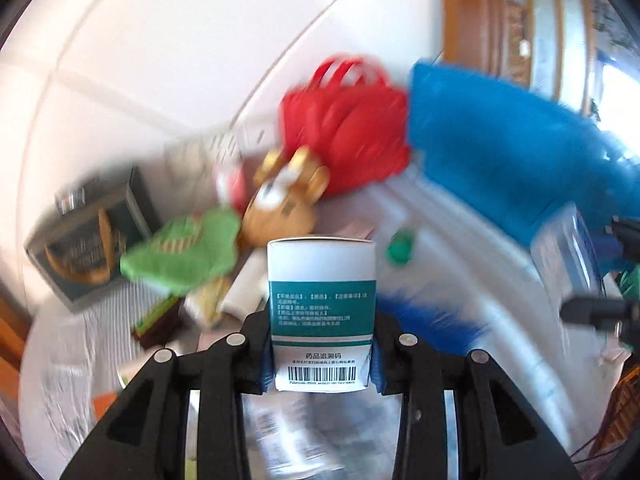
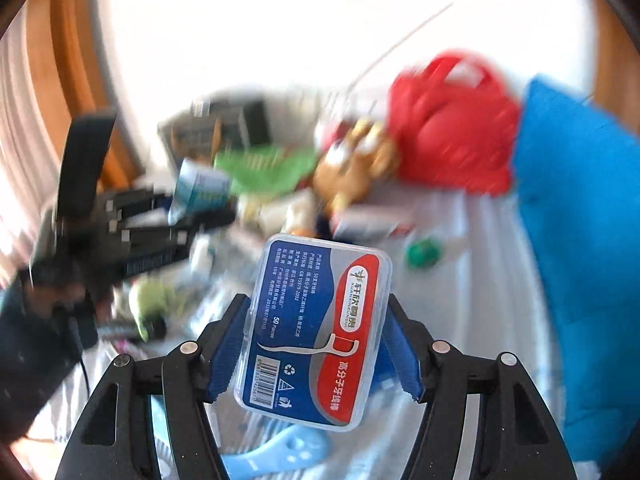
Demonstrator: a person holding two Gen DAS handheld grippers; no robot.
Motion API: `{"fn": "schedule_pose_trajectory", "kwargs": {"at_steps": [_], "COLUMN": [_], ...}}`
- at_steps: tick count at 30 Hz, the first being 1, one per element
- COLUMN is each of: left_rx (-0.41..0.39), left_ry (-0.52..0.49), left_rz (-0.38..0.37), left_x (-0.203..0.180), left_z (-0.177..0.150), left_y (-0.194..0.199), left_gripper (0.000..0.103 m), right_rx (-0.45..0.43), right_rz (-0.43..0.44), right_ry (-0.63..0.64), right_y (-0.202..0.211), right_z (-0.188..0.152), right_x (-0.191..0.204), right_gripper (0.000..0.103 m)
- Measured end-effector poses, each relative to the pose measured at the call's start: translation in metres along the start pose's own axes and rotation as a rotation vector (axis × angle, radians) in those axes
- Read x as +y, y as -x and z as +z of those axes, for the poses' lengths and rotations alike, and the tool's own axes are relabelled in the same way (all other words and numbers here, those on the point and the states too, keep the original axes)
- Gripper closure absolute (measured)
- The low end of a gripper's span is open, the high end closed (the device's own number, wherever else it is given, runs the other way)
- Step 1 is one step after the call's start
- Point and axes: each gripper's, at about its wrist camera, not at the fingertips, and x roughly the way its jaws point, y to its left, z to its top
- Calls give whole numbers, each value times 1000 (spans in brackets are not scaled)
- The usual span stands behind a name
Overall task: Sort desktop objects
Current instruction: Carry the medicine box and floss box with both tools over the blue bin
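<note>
Bear toy (image 1: 280, 204) left of bag (image 1: 348, 128) – 2nd bag (image 1: 500, 152) right (touching).

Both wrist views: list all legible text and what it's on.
"药品追溯码", above a barcode: medicine box in the left gripper.
Its teal panel text and barcode digits: too small to read.
"高分子牙线棒": floss pick case in the right gripper.
"XUANXINZUNGUI": same case.
"50": same case.
Case's fine print, barcode digits: unreadable.
Background items: blurred.

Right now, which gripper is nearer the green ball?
Probably the right gripper: the green ball lies just beyond it, to its right. The left gripper sits farther left, across the clutter.
</note>
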Motion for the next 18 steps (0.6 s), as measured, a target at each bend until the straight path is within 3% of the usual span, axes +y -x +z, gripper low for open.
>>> {"fn": "schedule_pose_trajectory", "kwargs": {"at_steps": [3, 10, 14, 18], "left_rx": [-65, -207, -249, -276], "left_ry": [-38, -109, -131, -152], "left_rz": [-19, -119, -191, -225], "left_x": [-49, -187, -269, -340], "left_z": [32, 118, 173, 217], "left_y": [27, 58, 51, 31], "left_gripper": [68, 68, 68, 68], "right_rx": [-151, -398, -471, -469], "right_rz": [-34, -182, -281, -374], "right_ry": [-28, -30, -61, -90], "right_y": [65, 195, 254, 280], "right_z": [13, 28, 33, 43], "right_x": [-28, -112, -190, -266], "right_gripper": [38, 38, 38, 38]}}
